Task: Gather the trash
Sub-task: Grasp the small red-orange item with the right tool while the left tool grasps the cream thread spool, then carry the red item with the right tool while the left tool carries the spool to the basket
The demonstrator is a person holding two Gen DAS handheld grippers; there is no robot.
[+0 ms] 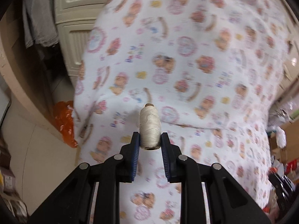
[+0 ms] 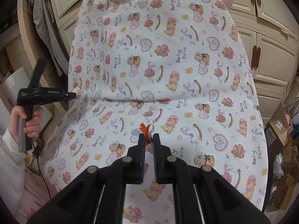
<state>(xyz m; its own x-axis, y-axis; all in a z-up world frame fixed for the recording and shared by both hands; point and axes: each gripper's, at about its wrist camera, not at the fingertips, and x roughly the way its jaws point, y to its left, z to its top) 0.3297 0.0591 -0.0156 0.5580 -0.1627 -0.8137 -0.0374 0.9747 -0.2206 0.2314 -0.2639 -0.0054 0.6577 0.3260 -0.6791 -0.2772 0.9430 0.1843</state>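
Note:
In the left wrist view, my left gripper (image 1: 150, 140) is shut on a cream spool of thread (image 1: 150, 125), which stands up between the blue pads above the bear-print cloth (image 1: 196, 59). The right wrist view shows the same gripper (image 2: 75, 94) at the cloth's left edge, held by a hand (image 2: 29, 119), with the spool (image 2: 78, 89) at its tip. My right gripper (image 2: 149, 138) is shut on a small red and white scrap (image 2: 146, 129) just over the bear-print cloth (image 2: 168, 65). The scrap pokes out past the fingertips.
An orange plastic bag (image 1: 64, 123) lies beside the cloth's left edge. Cream cupboard doors (image 2: 271, 59) stand behind and to the right. Cardboard boxes (image 2: 278, 132) pile up at the right. Grey clothing (image 2: 46, 24) hangs at the left.

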